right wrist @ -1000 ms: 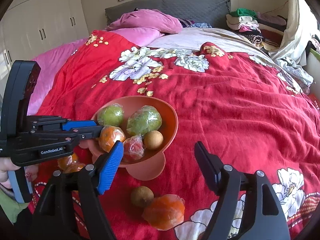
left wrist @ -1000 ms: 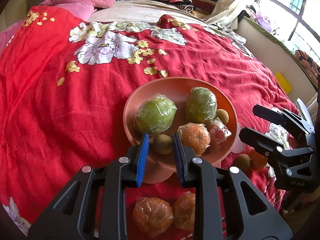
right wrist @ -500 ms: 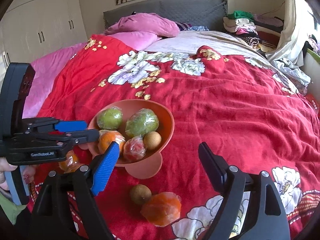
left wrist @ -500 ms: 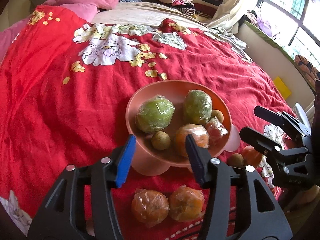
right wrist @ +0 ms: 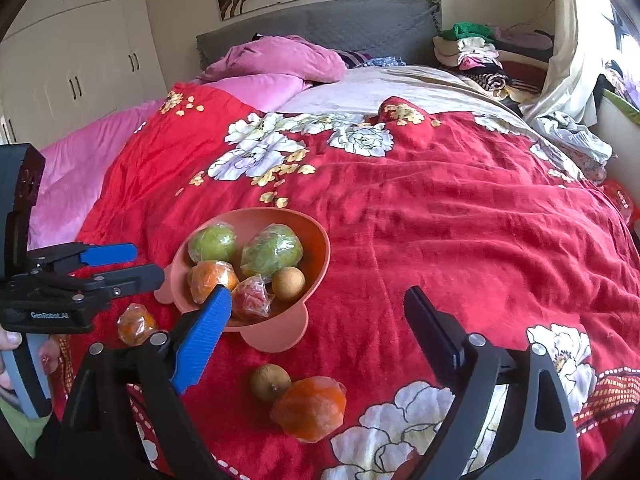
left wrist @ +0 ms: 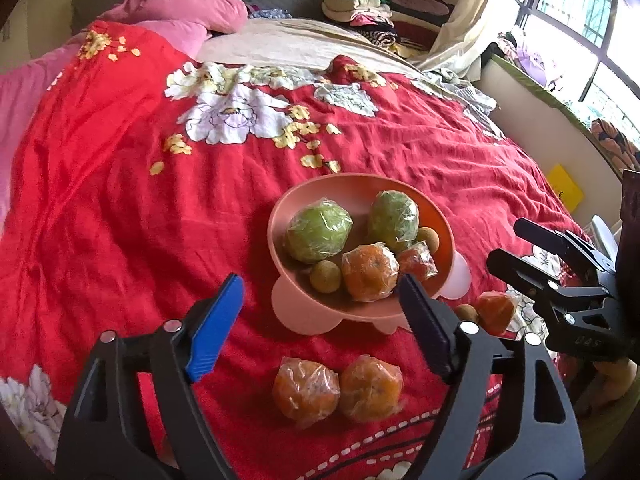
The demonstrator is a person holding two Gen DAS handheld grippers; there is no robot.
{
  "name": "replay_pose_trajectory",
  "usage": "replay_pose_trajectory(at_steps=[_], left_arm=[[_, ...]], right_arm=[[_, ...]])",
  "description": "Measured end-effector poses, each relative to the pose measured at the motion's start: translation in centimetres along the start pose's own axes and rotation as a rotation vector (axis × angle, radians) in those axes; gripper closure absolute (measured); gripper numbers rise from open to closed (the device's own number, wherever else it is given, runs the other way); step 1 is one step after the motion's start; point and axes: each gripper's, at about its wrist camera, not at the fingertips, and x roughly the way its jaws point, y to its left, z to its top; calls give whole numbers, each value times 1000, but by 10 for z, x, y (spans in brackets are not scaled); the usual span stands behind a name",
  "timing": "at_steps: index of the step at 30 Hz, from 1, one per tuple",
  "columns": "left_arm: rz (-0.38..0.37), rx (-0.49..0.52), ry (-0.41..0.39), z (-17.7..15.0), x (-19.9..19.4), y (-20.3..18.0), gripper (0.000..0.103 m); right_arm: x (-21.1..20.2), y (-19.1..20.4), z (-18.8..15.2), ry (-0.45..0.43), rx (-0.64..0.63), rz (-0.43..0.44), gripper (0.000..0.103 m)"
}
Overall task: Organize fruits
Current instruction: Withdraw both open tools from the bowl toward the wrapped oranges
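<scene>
Currently both tongs are wide open and carrying nothing. Our left tongs (left wrist: 320,304) hang above the bed, jaws spread either side of the two wrapped oranges (left wrist: 337,390) that lie touching each other on the red quilt (left wrist: 120,200), just in front of the pink footed bowl (left wrist: 436,208); that spread reads as a setup to drop over one of them. The bowl is the collection point: it already holds two green wrapped fruits (left wrist: 318,230), one wrapped orange (left wrist: 370,272), a small red wrapped piece and two little brown round fruits. Our right tongs (right wrist: 316,316) hover above the other loose pair, a small brown fruit (right wrist: 270,381) touching a wrapped orange (right wrist: 310,408), lying on the quilt just in front of the bowl's foot. So four pieces are left outside, two per side, which is likely why each hand is parked over its own pair. Plastic wrap is crinkly and may slip, and the quilt is soft, so the bowl could tip if we nudge its rim.
</scene>
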Motion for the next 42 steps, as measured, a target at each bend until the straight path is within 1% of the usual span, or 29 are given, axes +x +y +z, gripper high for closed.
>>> replay_pose_trajectory(at_steps=[2, 3, 5, 7, 20, 25, 32, 42], left_arm=[[14, -2, -8, -1, -3, 0, 20], [20, -2, -11, -1, -5, 0, 18], [29, -5, -18, -1, -7, 0, 12], [34, -5, -25, -2, -9, 0, 10], [60, -15, -46, -7, -25, 6, 10], [76, -17, -40, -14, -31, 13, 10], [91, -12, -23, -25, -35, 19, 10], [108, 11, 17, -44, -34, 22, 10]], right_arm=[[-3, 0, 0, -5, 1, -3, 13], [-5, 0, -1, -8, 3, -4, 12], [-7, 0, -1, -12, 2, -3, 11], [-10, 0, -1, -17, 0, -8, 10], [-27, -1, -5, -32, 0, -35, 4], [-31, -1, -10, -27, -4, -40, 4], [-36, 3, -20, -5, -21, -39, 4], [-31, 10, -39, 48, -48, -34, 4]])
